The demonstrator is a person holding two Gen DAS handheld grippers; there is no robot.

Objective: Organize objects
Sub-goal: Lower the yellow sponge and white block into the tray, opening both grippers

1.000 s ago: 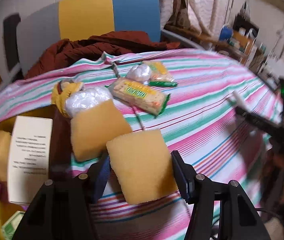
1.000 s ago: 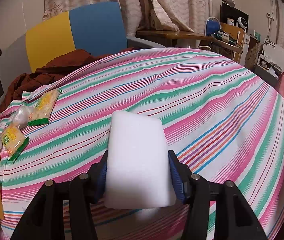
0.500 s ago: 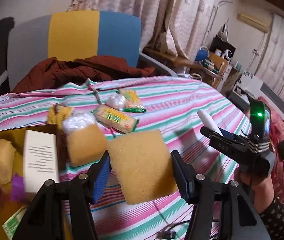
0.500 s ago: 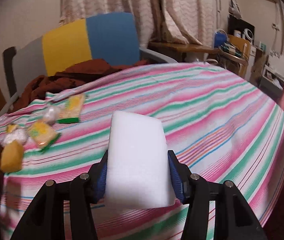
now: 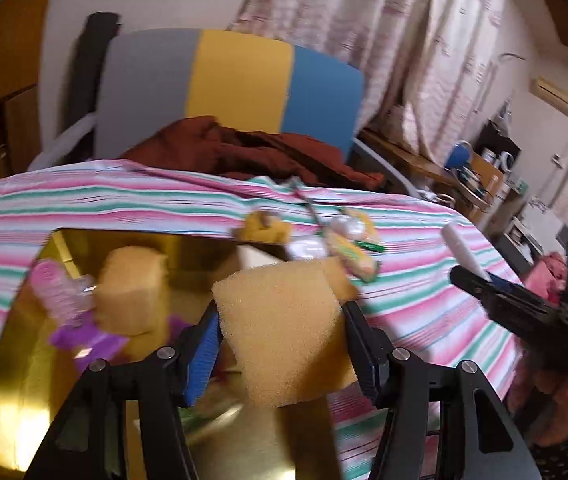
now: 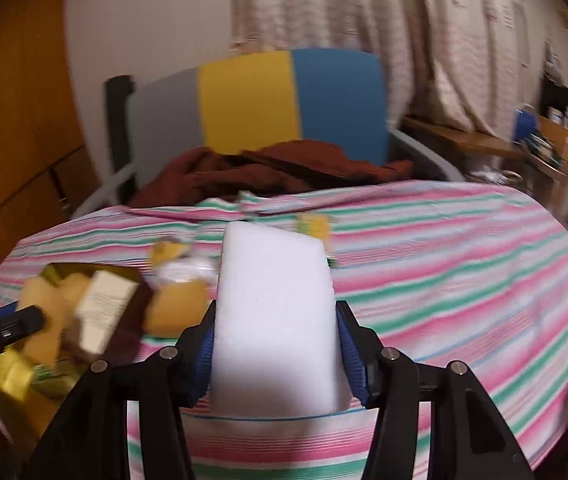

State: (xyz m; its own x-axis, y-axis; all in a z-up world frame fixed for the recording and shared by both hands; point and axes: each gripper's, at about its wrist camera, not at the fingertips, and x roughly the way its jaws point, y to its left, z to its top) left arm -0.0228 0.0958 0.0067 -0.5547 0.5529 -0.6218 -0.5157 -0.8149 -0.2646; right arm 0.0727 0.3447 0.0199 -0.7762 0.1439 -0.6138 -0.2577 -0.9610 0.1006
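Your left gripper (image 5: 280,338) clamps the yellow sponge (image 5: 284,332) above the gold box (image 5: 16,396) at the table's left edge. Your right gripper (image 6: 274,354) clamps the white sponge (image 6: 274,316); striped tablecloth (image 6: 463,280) lies bare to the right.

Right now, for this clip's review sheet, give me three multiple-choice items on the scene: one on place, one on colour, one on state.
1. Where is the yellow sponge held by the left tongs?
A. over the gold box
B. on the chair
C. flat on the striped cloth

2. What colour is the block in the right tongs?
A. green
B. white
C. brown

3. How do the right tongs stand?
A. wide open, empty
B. shut on the block
C. out of view

Key:
1 A: the yellow sponge, gripped by the left tongs, hangs above the gold box.
2 B: the white block is plainly white.
3 B: the right tongs press both its sides above the striped cloth.
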